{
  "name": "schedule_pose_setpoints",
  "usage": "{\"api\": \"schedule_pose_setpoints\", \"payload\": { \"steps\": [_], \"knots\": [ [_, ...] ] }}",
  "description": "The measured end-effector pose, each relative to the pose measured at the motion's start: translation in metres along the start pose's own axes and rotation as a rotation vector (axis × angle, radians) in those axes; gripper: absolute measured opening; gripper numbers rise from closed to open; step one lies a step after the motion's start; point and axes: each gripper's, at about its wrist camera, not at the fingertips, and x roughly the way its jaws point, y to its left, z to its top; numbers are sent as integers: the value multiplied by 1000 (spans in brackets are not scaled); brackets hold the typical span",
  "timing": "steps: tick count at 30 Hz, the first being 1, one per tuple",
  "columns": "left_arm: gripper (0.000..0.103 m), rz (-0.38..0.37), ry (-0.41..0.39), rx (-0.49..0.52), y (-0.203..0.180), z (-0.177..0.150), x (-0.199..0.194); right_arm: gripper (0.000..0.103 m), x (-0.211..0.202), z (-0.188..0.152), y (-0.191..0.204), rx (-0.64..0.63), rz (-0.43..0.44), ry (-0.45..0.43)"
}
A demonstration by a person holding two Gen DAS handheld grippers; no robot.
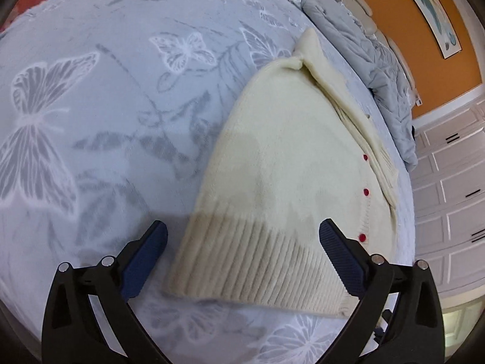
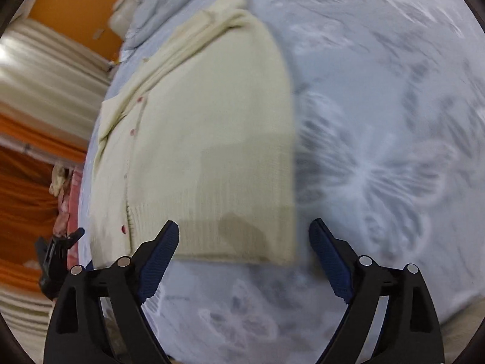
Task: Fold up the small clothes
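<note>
A pale blue butterfly-print blanket (image 1: 106, 106) is covering the bed. A cream cardigan (image 1: 288, 182) is lying folded on it, red buttons (image 1: 366, 192) showing. The left gripper (image 1: 242, 233) and right gripper (image 2: 244, 232) are hovering wide open, empty, near its hem. No writing is readable.

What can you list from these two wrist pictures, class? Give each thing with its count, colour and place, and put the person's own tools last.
cardigan: one, cream, partly folded on the bed, ribbed hem nearest the grippers
buttons: three showing, red, along the cardigan's right edge in the left view
blanket: one, pale blue-grey with butterflies, under the cardigan
quilt: one, grey, bunched beyond the cardigan
wall: orange, behind the bed
picture: one, on the wall
left gripper: open, above the hem
right gripper: open, above the hem corner
</note>
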Motion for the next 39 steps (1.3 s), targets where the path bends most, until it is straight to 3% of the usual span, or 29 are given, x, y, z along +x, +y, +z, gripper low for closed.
{"api": "schedule_pose_setpoints", "payload": {
  "steps": [2,3,4,6,7,8,11,18,23,29,32,36,39],
  "knots": [
    [97,11,-8,-14,-2,-3,2,87,6,2,5,8,36,-23],
    [96,16,-8,-20,-3,-3,2,83,9,4,5,24,50,-33],
    [89,29,-1,-37,-5,-1,2,75,10,6,6,49,65,-48],
    [52,-14,40,-79,-4,4,3,11,13,16,6,82,93,-58],
    [24,-45,89,-104,-4,6,6,12,14,19,5,107,91,-54],
    [12,-50,121,-125,-4,8,8,11,10,20,3,145,117,-65],
    [10,-32,115,-122,-8,8,-6,9,-19,22,8,147,192,-143],
    [8,-133,94,-60,-31,-9,-69,8,-79,8,22,98,260,-199],
    [8,-147,121,-26,-25,-47,-115,8,-113,-33,13,40,241,-131],
    [8,-99,201,80,-5,-114,-179,8,-165,-129,-5,-135,206,29],
    [8,-111,255,132,-2,-146,-223,9,-198,-165,-12,-145,236,96],
    [8,-159,208,155,-26,-133,-261,9,-245,-154,1,-129,299,26],
    [9,-194,72,251,-67,-83,-258,9,-256,-97,13,-116,369,-124]
  ]
}}
